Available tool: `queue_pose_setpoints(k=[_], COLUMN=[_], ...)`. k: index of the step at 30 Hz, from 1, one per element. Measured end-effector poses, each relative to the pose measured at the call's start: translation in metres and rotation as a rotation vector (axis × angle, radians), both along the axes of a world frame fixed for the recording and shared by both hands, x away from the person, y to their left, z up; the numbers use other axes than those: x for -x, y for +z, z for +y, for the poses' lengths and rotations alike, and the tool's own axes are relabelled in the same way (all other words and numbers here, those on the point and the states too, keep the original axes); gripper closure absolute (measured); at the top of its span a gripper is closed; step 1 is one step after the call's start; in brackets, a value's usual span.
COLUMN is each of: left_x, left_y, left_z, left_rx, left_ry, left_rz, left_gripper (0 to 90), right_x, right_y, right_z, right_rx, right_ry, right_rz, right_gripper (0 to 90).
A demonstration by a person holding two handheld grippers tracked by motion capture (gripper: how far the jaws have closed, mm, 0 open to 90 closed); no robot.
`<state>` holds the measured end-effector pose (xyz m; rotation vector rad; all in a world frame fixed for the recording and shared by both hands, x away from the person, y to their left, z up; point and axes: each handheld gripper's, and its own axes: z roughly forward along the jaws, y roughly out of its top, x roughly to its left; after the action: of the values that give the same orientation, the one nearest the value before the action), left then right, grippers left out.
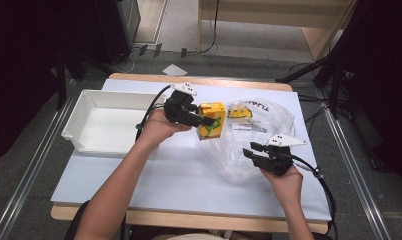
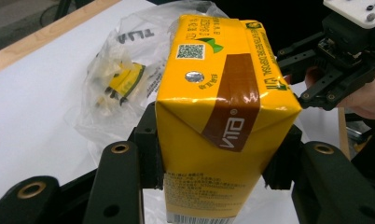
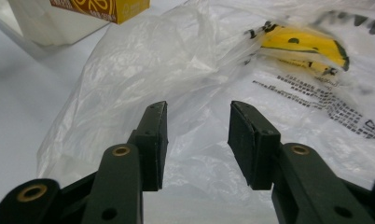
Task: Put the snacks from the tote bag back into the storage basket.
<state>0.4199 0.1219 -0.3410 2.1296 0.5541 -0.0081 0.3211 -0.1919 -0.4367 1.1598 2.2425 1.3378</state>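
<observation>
High view: yellow drink carton (image 1: pixel 211 120) held off the surface (image 1: pixel 164 175) by left tool (image 1: pixel 201 120), betw. white tray (image 1: pixel 96 107) and plastic bag (image 1: pixel 254 140).
Carton: rectangular box, glossy printed card, brown band w/ white lettering, round foil straw spot, QR code on top; folded corner flaps, sharp edges. In left gripper view it sits at (image 2: pixel 218 116), tilted.
Left tool: jaws clamped on carton's two sides, flat black pads pressed to it.
Right tool: (image 1: pixel 256 150) jaws apart, nothing betw. pads; in right gripper view (image 3: pixel 197 140) it hovers just over the bag, touch can't tell.
Bag: thin clear film, crumpled, glossy wrinkles, black print; lies on surface to right of carton.
In bag: small yellow pack (image 3: pixel 304 46) w/ black marks, blurred thru film.
Tray: white plastic, rectangular, raised walls, left part of surface.
Surface: pale matte sheet, wooden edge.
In the way: bag folds lie over yellow pack.
</observation>
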Motion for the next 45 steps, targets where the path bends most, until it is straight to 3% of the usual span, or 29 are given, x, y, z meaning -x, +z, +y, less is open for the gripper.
queue_pose_setpoints(k=[18, 34, 45], left_x=[-0.001, 0.002, 0.002], left_y=[0.003, 0.003, 0.007], left_z=[0.029, 0.060, 0.082], left_rx=[0.014, 0.010, 0.031], left_ry=[0.047, 0.111, 0.163], left_rz=[0.002, -0.026, -0.056], left_gripper=[52.8, 52.7, 52.7], right_x=[0.008, 0.002, 0.003], right_y=[-0.004, -0.005, -0.006], right_z=[-0.005, -0.010, -0.008], right_rx=[0.009, 0.000, 0.007], right_ry=[0.016, 0.017, 0.022], right_rz=[0.004, 0.004, -0.002], right_gripper=[56.8, 56.9, 56.9])
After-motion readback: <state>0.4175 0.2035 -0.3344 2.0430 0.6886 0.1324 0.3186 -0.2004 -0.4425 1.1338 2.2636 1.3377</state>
